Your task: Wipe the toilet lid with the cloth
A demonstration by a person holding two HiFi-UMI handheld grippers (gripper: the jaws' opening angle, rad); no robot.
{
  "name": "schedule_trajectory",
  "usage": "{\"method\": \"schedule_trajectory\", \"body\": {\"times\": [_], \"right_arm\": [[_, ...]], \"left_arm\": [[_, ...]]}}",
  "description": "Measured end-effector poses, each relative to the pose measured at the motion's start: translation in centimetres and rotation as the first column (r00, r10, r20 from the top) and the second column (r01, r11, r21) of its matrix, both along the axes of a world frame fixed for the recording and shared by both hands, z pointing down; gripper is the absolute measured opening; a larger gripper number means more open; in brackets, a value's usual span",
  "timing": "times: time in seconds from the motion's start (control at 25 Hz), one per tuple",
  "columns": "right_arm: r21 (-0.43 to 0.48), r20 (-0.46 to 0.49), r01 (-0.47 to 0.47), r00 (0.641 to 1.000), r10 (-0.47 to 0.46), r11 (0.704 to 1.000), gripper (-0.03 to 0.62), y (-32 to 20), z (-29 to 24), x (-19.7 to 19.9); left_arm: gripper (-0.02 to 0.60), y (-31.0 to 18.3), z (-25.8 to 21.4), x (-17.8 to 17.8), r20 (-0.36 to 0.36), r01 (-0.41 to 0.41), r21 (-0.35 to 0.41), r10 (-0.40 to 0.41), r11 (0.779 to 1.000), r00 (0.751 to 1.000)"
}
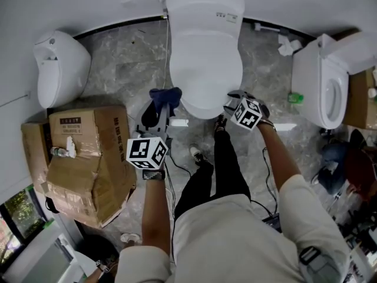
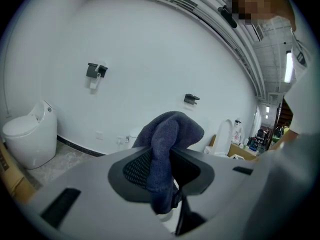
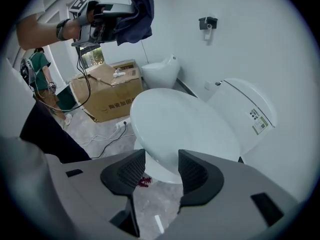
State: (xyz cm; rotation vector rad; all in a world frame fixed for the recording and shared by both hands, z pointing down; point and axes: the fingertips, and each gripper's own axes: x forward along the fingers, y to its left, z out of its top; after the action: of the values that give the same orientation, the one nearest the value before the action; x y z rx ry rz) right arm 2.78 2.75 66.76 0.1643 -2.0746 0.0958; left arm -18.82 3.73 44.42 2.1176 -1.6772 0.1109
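Observation:
The white toilet stands in the middle with its lid (image 1: 203, 63) closed. A dark blue cloth (image 1: 165, 94) hangs bunched from my left gripper (image 1: 162, 106), which is shut on it just left of the lid's front edge and above the floor. In the left gripper view the cloth (image 2: 167, 134) fills the gap between the pads and droops over them. My right gripper (image 1: 231, 101) is at the lid's front right edge, open with nothing between its fingers. In the right gripper view the lid (image 3: 180, 126) lies just beyond my right gripper (image 3: 161, 165), and the cloth (image 3: 136, 15) is up at the left.
Cardboard boxes (image 1: 88, 158) stand on the floor at the left, with a second toilet (image 1: 59, 69) behind them. A third toilet (image 1: 324, 87) with its lid raised is at the right. Cables (image 1: 177, 171) trail on the marble floor by the person's legs.

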Motion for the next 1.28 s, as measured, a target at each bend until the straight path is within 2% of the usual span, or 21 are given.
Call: {"method": "schedule_trajectory", "body": {"times": [0.2, 0.48, 0.76, 0.96, 1.16, 1.2, 1.28], "right_arm": [[-0.036, -0.024, 0.010, 1.000, -0.011, 0.999, 0.216, 1.4, 2.2, 0.1], [-0.088, 0.008, -0.049, 0.999, 0.050, 0.995, 0.227, 2.5, 4.3, 0.0], [-0.133, -0.074, -0.073, 0.995, 0.063, 0.988, 0.229, 3.9, 7.6, 0.1], [-0.179, -0.076, -0.157, 0.986, 0.146, 0.971, 0.230, 4.6, 9.8, 0.3], [-0.146, -0.102, -0.213, 0.975, 0.199, 0.966, 0.229, 4.6, 11.0, -0.3], [-0.157, -0.103, -0.236, 0.970, 0.221, 0.959, 0.230, 4.6, 11.3, -0.2], [-0.219, -0.108, -0.311, 0.950, 0.293, 0.925, 0.230, 5.0, 12.3, 0.0]], "left_arm": [[0.101, 0.0, 1.3, 0.8, -0.013, -0.010, -0.011, 0.010, 1.000, 1.000], [0.101, 0.6, 3.7, 0.3, -0.022, 0.003, -0.050, -0.004, 0.999, 1.000], [0.101, 1.3, 5.8, 0.3, -0.025, -0.001, -0.086, -0.001, 0.996, 1.000], [0.101, 1.7, 6.7, 0.7, -0.028, -0.006, -0.105, 0.003, 0.994, 1.000], [0.101, 1.5, 7.3, 0.6, -0.025, -0.006, -0.114, 0.003, 0.993, 1.000], [0.101, 1.5, 7.4, 0.5, -0.023, -0.004, -0.116, 0.002, 0.993, 1.000], [0.101, 1.4, 7.5, 0.1, -0.020, 0.008, -0.119, -0.010, 0.993, 1.000]]}}
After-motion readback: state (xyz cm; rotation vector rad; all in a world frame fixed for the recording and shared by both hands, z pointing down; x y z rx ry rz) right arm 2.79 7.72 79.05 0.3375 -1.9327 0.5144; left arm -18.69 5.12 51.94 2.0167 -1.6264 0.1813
